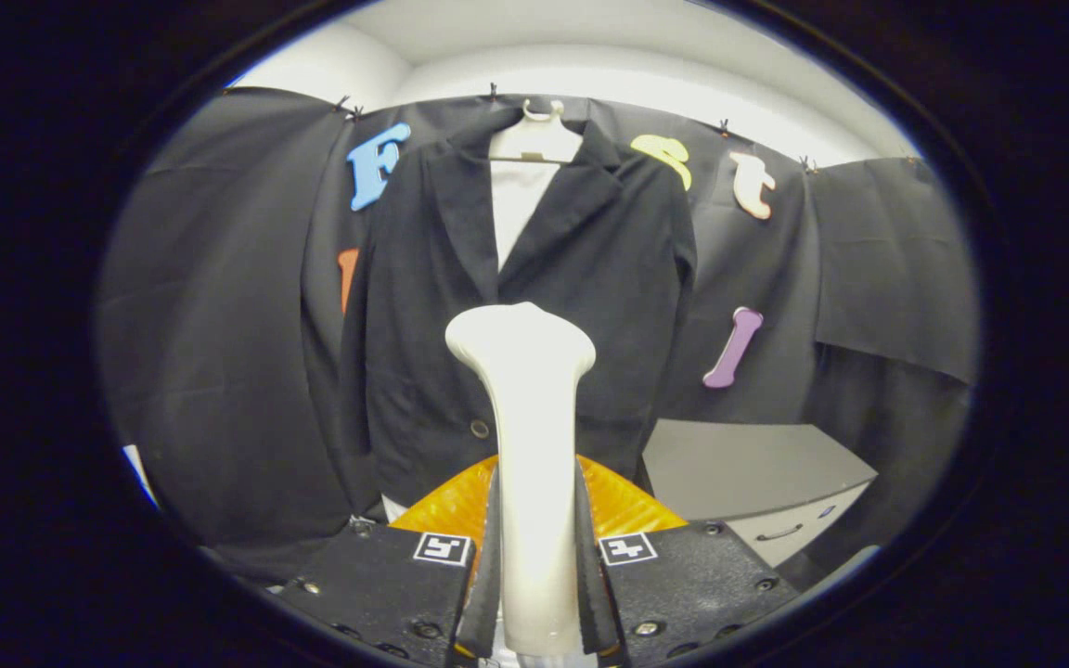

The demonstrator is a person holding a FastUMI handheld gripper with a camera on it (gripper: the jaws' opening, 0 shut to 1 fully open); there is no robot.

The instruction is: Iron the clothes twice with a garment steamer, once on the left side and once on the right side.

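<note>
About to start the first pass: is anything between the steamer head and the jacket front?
Nothing visible. The gripper is shut on the steamer, whose head points at the jacket hanging beyond it; the cabinet stands off to one side.

- My gripper [534, 557] points straight ahead, its body level.
- I see both fingers [488, 557] upright and parallel, one on each side, with only a narrow gap between them.
- Both pads press on the white steamer handle [534, 520], which stands between them.
- I see the black finger blocks sitting evenly, each carrying a square marker on top.
</note>
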